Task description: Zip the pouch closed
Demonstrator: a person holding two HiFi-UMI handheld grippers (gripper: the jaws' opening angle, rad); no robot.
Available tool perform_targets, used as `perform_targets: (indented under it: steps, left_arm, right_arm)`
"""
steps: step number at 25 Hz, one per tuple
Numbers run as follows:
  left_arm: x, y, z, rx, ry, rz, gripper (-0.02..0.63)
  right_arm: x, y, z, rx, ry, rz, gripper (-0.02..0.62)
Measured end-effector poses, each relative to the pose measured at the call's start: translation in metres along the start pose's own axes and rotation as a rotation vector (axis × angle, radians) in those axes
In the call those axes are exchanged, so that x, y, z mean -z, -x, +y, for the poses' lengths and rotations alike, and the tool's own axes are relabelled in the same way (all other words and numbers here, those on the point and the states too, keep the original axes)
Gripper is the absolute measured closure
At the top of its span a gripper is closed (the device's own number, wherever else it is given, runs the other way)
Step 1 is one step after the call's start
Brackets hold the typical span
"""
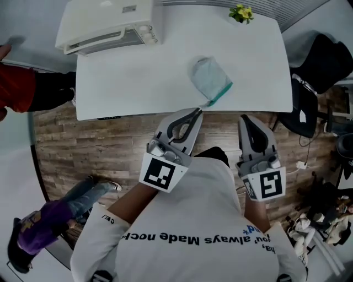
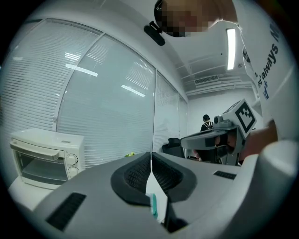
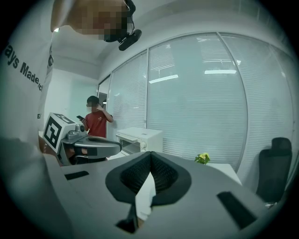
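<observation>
A pale translucent pouch with a teal zipper edge lies on the white table, near its front edge. My left gripper is shut, and its tips are just short of the pouch's near corner, over the table edge. In the left gripper view the jaws meet, and a teal sliver shows through the gap below them. My right gripper is shut too; it hangs off the table to the right of the pouch, with nothing in it.
A white toaster oven stands at the table's back left, and a small yellow-flowered plant at the back right. A black chair is to the right, a person in red to the left. Another person is on the wood floor.
</observation>
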State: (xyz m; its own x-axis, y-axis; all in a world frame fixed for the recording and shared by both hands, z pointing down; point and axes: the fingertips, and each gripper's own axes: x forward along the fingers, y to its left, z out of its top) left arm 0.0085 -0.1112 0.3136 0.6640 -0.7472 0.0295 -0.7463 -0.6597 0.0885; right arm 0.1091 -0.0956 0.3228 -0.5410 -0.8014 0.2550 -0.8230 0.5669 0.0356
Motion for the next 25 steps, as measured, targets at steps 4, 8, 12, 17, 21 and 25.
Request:
perform_targets:
  steps: [4,8,12,17,21,25]
  left_arm:
    - [0.013,-0.013,-0.001,0.062,-0.002,0.022,0.581]
    - [0.044,-0.023,-0.005,0.114,-0.013,0.071,0.581]
    - [0.095,-0.033,-0.003,0.136,-0.02,0.162,0.58]
    - [0.164,-0.042,-0.008,0.205,-0.054,0.303,0.494]
    - [0.212,-0.05,-0.012,0.25,-0.095,0.394,0.482]
    - [0.253,-0.058,-0.016,0.283,-0.09,0.46,0.482]
  right_arm:
    - [0.015,-0.011,-0.01,0.019,0.012,0.041,0.589]
    - [0.045,-0.024,-0.017,0.023,0.035,0.103,0.589]
    - [0.091,-0.035,-0.019,0.002,0.068,0.192,0.57]
    - [0.149,-0.054,-0.016,-0.044,0.09,0.291,0.544]
    - [0.195,-0.068,-0.009,-0.098,0.137,0.391,0.527]
    - [0.24,-0.082,-0.003,-0.151,0.167,0.473,0.509]
